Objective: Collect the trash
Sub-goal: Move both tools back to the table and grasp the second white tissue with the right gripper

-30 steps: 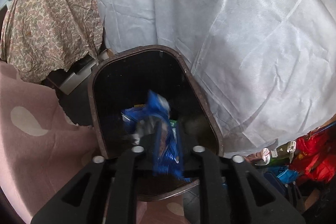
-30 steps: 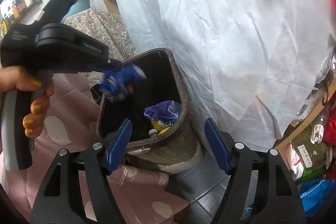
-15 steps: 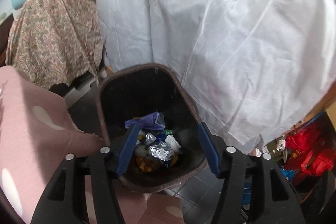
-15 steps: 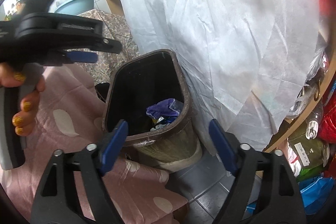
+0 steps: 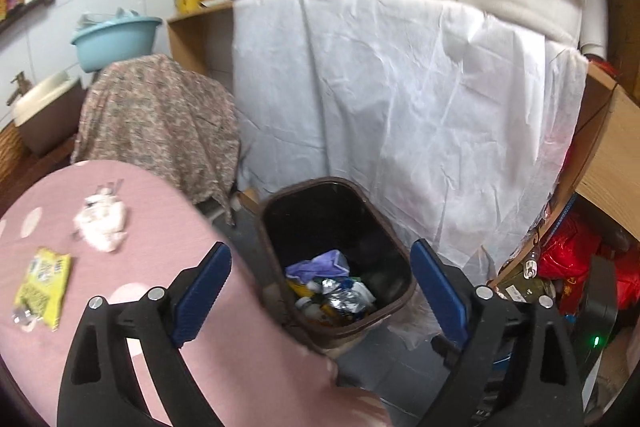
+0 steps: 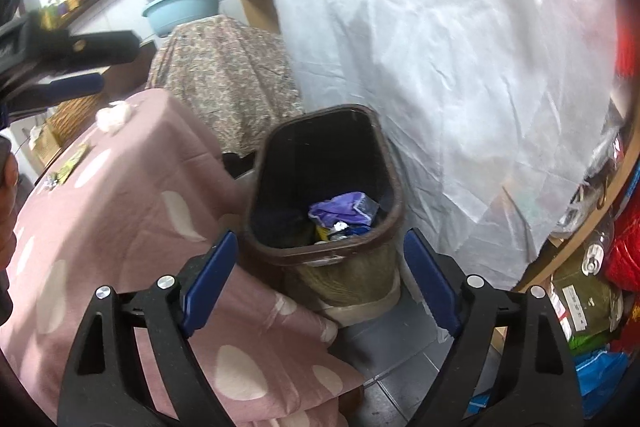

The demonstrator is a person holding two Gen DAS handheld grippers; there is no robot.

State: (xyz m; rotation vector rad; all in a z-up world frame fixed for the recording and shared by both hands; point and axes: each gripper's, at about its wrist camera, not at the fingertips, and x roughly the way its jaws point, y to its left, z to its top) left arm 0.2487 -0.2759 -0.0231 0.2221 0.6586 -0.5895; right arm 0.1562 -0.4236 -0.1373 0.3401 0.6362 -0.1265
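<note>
Surroundings: a white sheet hangs behind the bin and fills the upper right of both views; a patterned cloth drapes over an object at centre left, with a blue basin above it.
Obstructions: the pink spotted cloth covers the counter at lower left and its edge lies just beside the bin's left wall; red bags crowd the shelf at lower right.
Left gripper: the fingers have just been opening and now stand wide apart, nothing between them, touching nothing; the bin shows through the gap.
Right gripper: the fingers have just been opening and stand wide, empty, framing the bin's near rim.
Bin: a dark brown bin standing upright on the tiled floor, open at the top.
Bin contents: a purple bag, a crumpled silver wrapper and other small packets, all at the near end of the bottom.
Trash on the counter: a yellow packet at far left and a crumpled white tissue above it, well apart from both grippers.
</note>
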